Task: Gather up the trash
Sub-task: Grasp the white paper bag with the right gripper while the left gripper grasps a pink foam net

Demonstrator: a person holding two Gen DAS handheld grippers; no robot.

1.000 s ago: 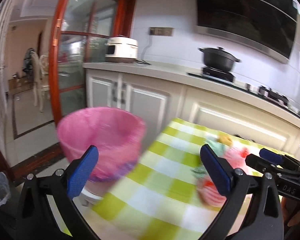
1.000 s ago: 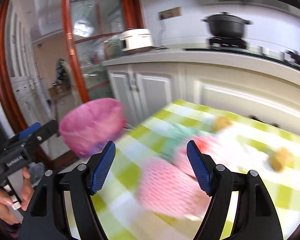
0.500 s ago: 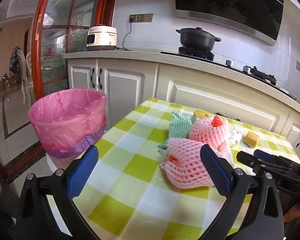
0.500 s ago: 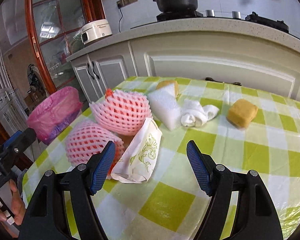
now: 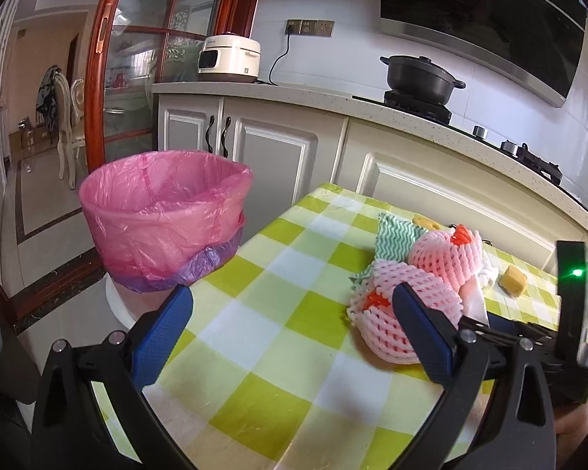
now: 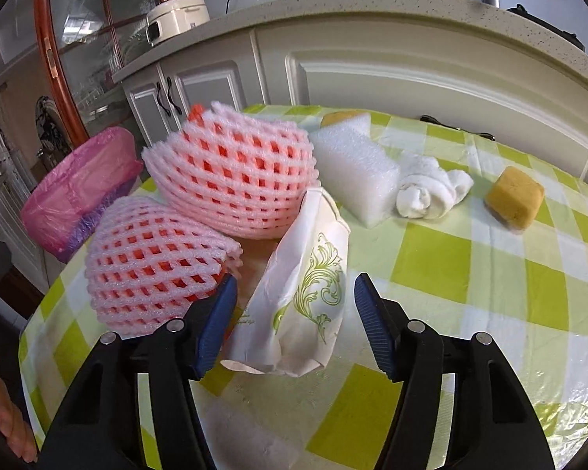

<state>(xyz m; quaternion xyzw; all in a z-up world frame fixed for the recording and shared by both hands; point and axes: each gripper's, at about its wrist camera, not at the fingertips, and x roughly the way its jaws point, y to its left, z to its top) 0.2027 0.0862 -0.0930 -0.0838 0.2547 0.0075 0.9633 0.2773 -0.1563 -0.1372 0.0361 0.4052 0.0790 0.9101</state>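
Note:
A white paper bag with a green ornament (image 6: pixel 305 293) lies on the checked table (image 6: pixel 470 274), between the fingers of my right gripper (image 6: pixel 294 313). Its jaws are closing; the pads do not press the bag. Two pink foam fruit nets (image 6: pixel 156 270) (image 6: pixel 235 180) lie just left of the bag. Behind it are a white foam block (image 6: pixel 352 168), a rolled white cloth (image 6: pixel 427 188) and a yellow sponge (image 6: pixel 513 196). My left gripper (image 5: pixel 294 337) hangs open over the table's left part, holding nothing. The pink-lined bin (image 5: pixel 164 219) stands beyond the table's left edge.
A green striped cloth (image 5: pixel 392 235) lies behind the nets. White cabinets (image 5: pixel 274 156) and a counter with a rice cooker (image 5: pixel 229 58) and a black pot (image 5: pixel 419 78) run along the far side. A glass door with a red frame (image 5: pixel 102 78) is at the left.
Both grippers have sunk toward the table. The right one has tilted down and moved in over the paper bag, and its jaws have narrowed around it.

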